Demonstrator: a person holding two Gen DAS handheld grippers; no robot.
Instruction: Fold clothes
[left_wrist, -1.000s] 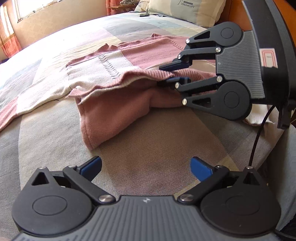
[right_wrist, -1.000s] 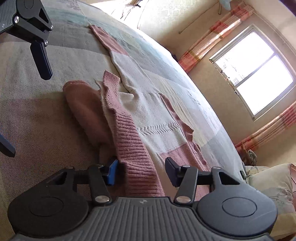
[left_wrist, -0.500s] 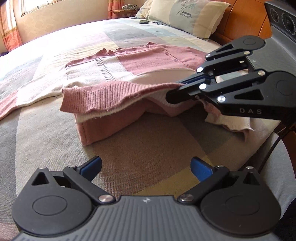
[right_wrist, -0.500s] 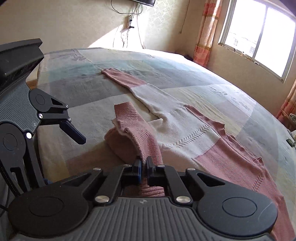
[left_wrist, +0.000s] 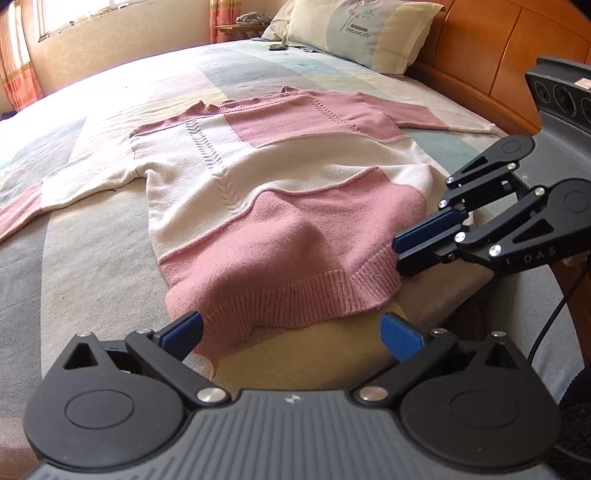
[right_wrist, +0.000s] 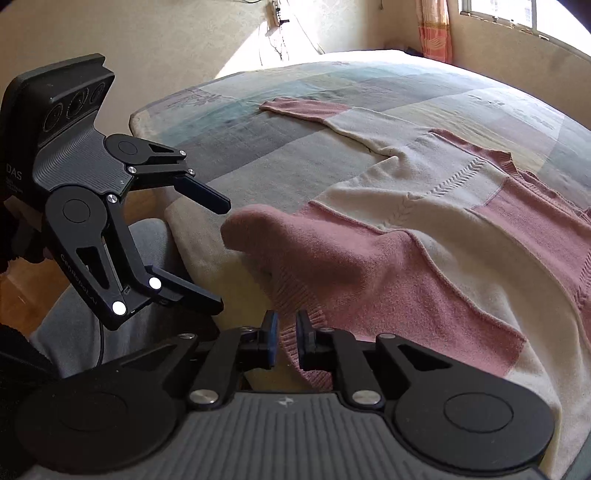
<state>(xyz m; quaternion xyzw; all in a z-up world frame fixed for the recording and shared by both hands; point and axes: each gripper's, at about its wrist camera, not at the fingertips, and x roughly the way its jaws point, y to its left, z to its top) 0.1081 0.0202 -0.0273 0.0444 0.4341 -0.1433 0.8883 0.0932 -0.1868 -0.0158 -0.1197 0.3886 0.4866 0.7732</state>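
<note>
Count: one pink-and-cream knit sweater (left_wrist: 280, 206) on one bed (left_wrist: 92, 288). Two tools: left tool (left_wrist: 291, 330), right tool (right_wrist: 283, 338). Two pillows (left_wrist: 354, 33) at one wooden headboard (left_wrist: 491, 70).

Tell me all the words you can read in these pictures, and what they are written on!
"DREAMCITY": printed on the beige pillow at the head of the bed.
"DAS": on the black right gripper, along its lower arm.
"DAS": on the black left gripper, on its grey ribbed body; the smaller lines beneath are too small to read.
A word on the left gripper's lower arm is too blurred to read.
</note>
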